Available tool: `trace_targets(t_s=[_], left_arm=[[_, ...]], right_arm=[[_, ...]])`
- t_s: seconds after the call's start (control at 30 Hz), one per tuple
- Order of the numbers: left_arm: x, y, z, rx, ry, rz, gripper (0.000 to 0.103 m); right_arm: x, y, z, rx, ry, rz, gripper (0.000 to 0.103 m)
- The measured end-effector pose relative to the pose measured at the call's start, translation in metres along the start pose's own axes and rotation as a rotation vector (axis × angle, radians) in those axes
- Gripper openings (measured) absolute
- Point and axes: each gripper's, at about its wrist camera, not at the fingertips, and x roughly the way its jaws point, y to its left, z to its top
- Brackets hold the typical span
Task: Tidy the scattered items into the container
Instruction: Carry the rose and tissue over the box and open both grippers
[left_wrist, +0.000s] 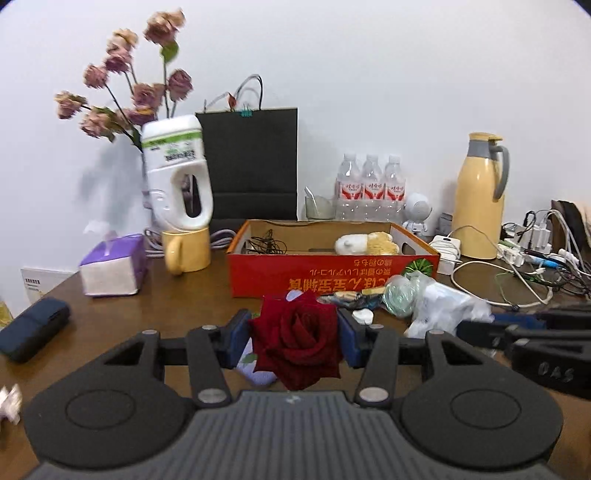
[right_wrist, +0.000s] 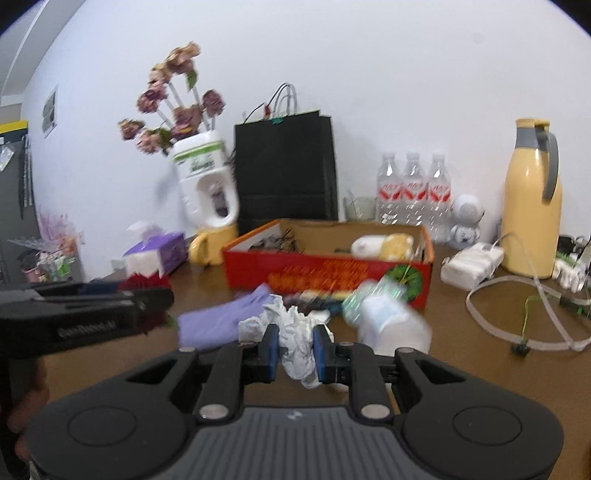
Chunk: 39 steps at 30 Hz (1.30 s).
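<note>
The left gripper (left_wrist: 293, 341) has its jaws clamped on the bloom of a deep red artificial rose (left_wrist: 295, 343), blue pads pressing the petals from either side, so the soft flower is held without crushing. The right gripper (right_wrist: 295, 354) has its jaws pinched almost together on a crumpled white paper tissue (right_wrist: 297, 341), which bulges above and below the pads. Both pieces appear lifted clear of the brown wooden counter (left_wrist: 166, 314), ready, it seems, to be carried forward.

Just beyond the right jaws lie more strays: a lilac cloth (right_wrist: 221, 317), a clear plastic bag holding a green-and-white item (right_wrist: 384, 314) and some small wrapped sweets (left_wrist: 347, 297), all pressed up against the container's near wall.

Straight ahead of both jaws sits the container, a shallow red-and-orange cardboard box (left_wrist: 332, 273) with its top open, already holding a tangle of dark cord (left_wrist: 264, 242) and a white-and-yellow plush toy (left_wrist: 367, 243). Its middle looks free, the likely drop spot.

Farther off stand a yellow mug (left_wrist: 186, 249), a purple tissue box (left_wrist: 110, 266) and a yellow thermos jug (left_wrist: 480, 195).
</note>
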Motion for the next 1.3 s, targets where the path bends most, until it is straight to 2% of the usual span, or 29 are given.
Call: trace_targets(t_s=[0.13, 0.3, 0.4, 0.53, 0.73, 0.87, 0.93, 1.07, 1.13, 1.3], left_arm=[[-0.031, 0.005, -0.016, -0.008, -0.037, 0.015, 0.051], [-0.049, 0.01, -0.025, -0.032, -0.041, 0.008, 0.051], [-0.051, 0.012, -0.023, -0.033, -0.065, 0.013, 0.051], [-0.03, 0.015, -0.005, -0.028, -0.057, -0.018, 0.051], [0.033, 0.01, 0.047, -0.024, -0.093, -0.048, 0.051], [0.095, 0.01, 0.096, -0.068, -0.074, -0.089, 0.051], [0.132, 0.014, 0.123, -0.105, -0.046, -0.103, 0.051], [0.194, 0.024, 0.169, -0.117, 0.02, -0.11, 0.051], [0.22, 0.026, 0.182, -0.118, 0.036, -0.106, 0.051], [0.3, 0.026, 0.195, -0.145, 0.172, -0.086, 0.051]], right_arm=[[-0.022, 0.016, -0.022, -0.005, -0.001, 0.006, 0.018], [-0.042, 0.026, -0.037, -0.007, -0.016, 0.01, 0.018], [-0.042, 0.026, -0.034, -0.004, -0.022, 0.006, 0.018], [-0.033, 0.022, -0.015, -0.019, -0.052, -0.002, 0.018], [0.003, 0.007, 0.045, -0.04, -0.066, -0.018, 0.018], [0.053, -0.01, 0.098, -0.049, -0.074, -0.014, 0.018], [0.081, -0.021, 0.126, -0.032, -0.062, -0.007, 0.018], [0.131, -0.041, 0.177, -0.029, -0.043, -0.01, 0.018], [0.158, -0.05, 0.198, -0.032, -0.022, 0.003, 0.018], [0.236, -0.077, 0.224, 0.012, 0.09, 0.017, 0.018]])
